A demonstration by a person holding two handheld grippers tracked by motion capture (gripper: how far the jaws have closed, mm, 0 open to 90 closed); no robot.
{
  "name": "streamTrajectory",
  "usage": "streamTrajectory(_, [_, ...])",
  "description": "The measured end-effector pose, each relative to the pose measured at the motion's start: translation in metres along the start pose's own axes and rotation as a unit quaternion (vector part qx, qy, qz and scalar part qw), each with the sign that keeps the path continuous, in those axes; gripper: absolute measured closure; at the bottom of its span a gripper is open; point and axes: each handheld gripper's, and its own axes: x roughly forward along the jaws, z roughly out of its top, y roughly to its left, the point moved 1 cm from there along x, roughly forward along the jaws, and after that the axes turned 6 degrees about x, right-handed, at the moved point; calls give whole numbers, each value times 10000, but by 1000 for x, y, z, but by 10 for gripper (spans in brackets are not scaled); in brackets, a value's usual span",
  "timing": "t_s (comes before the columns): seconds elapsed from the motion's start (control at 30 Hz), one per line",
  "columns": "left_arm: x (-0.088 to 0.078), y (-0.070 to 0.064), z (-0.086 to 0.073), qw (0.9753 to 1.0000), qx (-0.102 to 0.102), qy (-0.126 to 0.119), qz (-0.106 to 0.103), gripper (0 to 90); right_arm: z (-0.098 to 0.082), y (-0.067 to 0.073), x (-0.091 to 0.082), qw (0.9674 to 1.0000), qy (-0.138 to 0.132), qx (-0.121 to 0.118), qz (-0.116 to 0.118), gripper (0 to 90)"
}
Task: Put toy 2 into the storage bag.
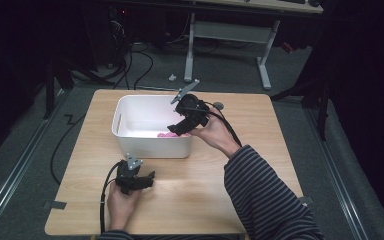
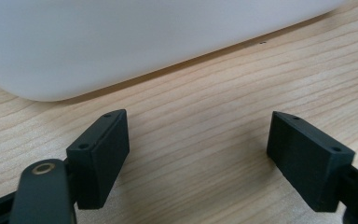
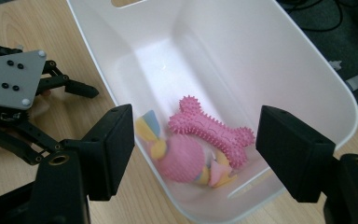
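The right gripper (image 3: 193, 154), jaws apart and empty, hangs over the white bin (image 3: 340, 93), where the pink bone toy (image 3: 212, 130) lies straight ahead, probably aligned ten to four, across the jaw gap.

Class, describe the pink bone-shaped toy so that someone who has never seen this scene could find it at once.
Start at the white bin on the wooden table. Inside, at its near end, lies the pink bone toy. Unlike the soft pink ball beside it, it is bone-shaped and studded with small spikes.
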Motion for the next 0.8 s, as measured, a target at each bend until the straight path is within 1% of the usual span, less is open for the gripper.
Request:
streamTrajectory(0.03, [0, 0, 0, 10000, -1, -5, 3, 213, -2, -1, -3, 10000, -28, 18, -14, 296])
streamTrajectory(0.1, [0, 0, 0, 10000, 1, -2, 8, 212, -7, -4, -11, 9998, -184, 5, -83, 314])
streamTrajectory(0.2, [0, 0, 0, 10000, 4, -3, 15, 212, -12, -8, -20, 9994, -334, 70, -111, 328])
streamTrajectory(0.4, [0, 0, 0, 10000, -3, -2, 20, 212, -26, -16, -37, 9984, -516, 191, -158, 335])
streamTrajectory(0.57, [0, -1, 0, 10000, -1, 3, 17, 211, -44, -24, -52, 9969, -675, 370, -157, 343])
streamTrajectory(0.63, [0, -1, 0, 10000, -1, 4, 18, 211, -50, -28, -57, 9964, -686, 447, -198, 345])
streamTrajectory(0.7, [0, -1, 0, 10000, 0, 6, 18, 210, -55, -33, -62, 9960, -698, 506, -245, 346])
streamTrajectory(0.8, [0, -1, 0, 10000, 0, 6, 19, 210, -65, -40, -72, 9944, -803, 635, -251, 349])
